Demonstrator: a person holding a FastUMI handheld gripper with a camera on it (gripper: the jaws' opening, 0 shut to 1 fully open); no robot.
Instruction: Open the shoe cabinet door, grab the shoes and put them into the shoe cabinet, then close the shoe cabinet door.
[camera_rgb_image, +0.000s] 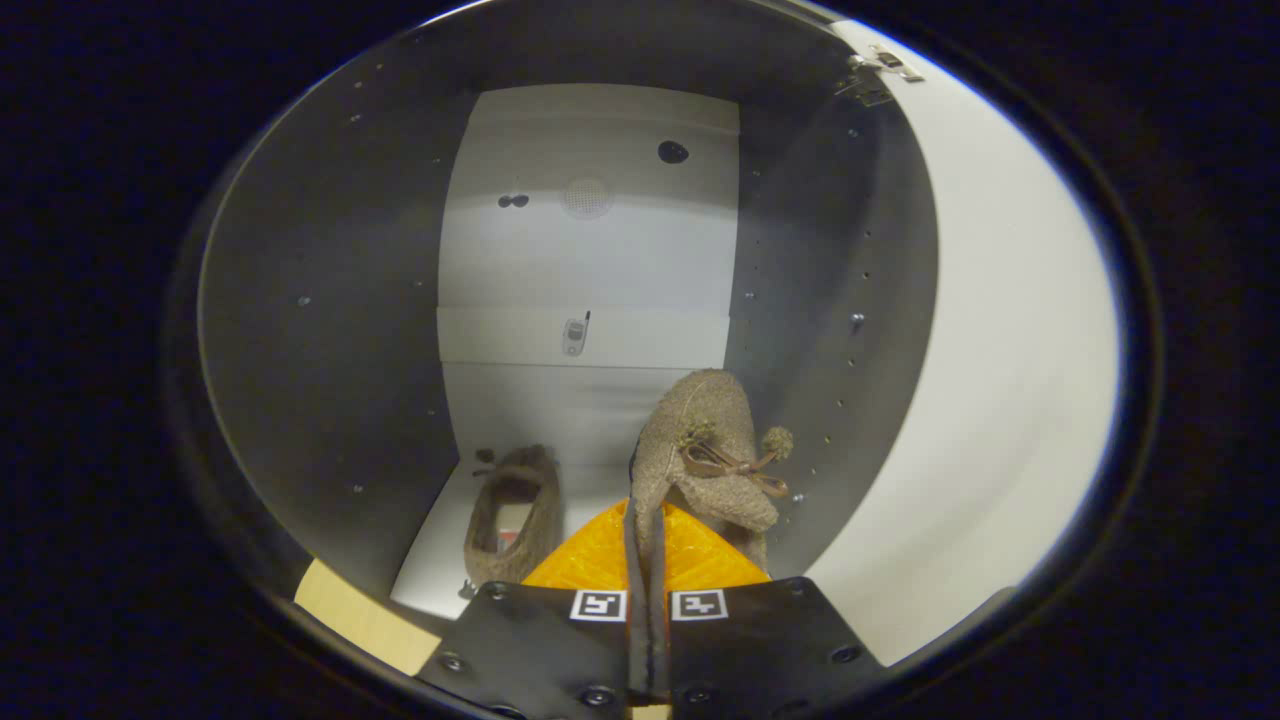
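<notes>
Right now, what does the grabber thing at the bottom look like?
The gripper has two flat, dark plates side by side, each with round bolts along its edges. Each plate carries a small square black-and-white marker near the inner top corner. Ahead of the plates, the jaws are wedge-shaped with a ridged, grid-like texture and sit close together with a narrow slit between them.

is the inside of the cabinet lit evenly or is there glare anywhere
Gripper view: uneven. The open white cabinet door is bright, almost washed out; the grey side walls sit in shadow. Fisheye bends the edges. The hand-held gripper pinches the fuzzy brown bow-tied shoe, still sharp.
</notes>
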